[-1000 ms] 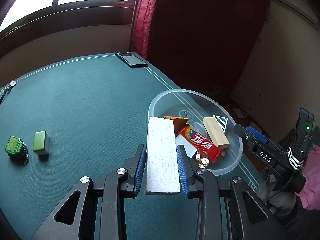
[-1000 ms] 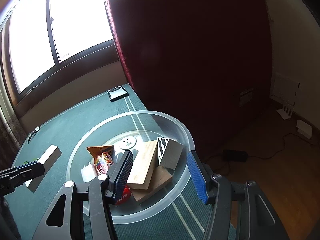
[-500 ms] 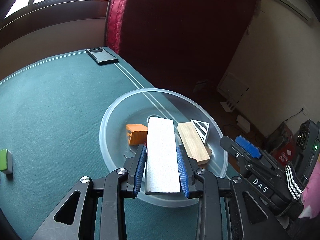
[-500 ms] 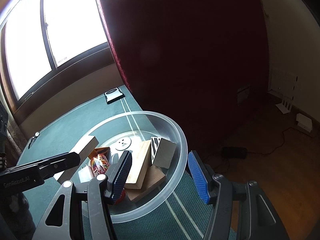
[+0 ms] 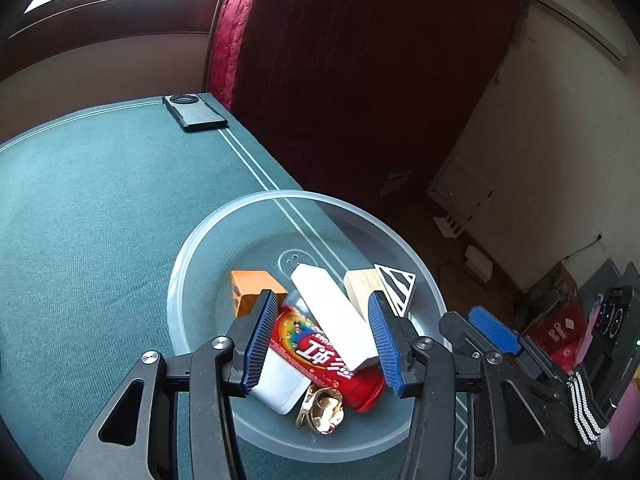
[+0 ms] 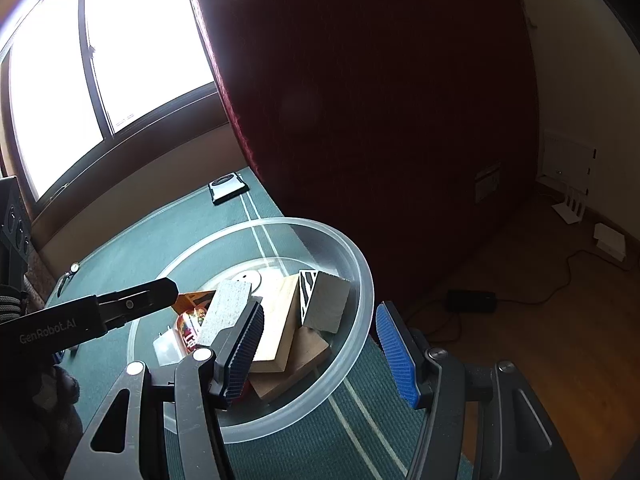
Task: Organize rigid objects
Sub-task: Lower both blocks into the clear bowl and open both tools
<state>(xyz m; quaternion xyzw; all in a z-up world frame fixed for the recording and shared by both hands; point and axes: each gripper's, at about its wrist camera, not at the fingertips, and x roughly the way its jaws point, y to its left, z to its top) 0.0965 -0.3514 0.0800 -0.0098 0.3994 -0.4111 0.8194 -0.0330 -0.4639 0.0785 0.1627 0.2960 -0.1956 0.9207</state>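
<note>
The black arm of the left gripper (image 6: 96, 316) has "GenRobot.AI" on it in pale letters, seen in the right wrist view. The red can (image 5: 324, 356) in the clear bowl (image 5: 200, 252) has big white letters, not English, w/ small white print beside them that is too tiny to read. A red box (image 5: 560, 330) on the floor at the right has white print approx. like "Classic", but it is too blurry to be sure.
</note>
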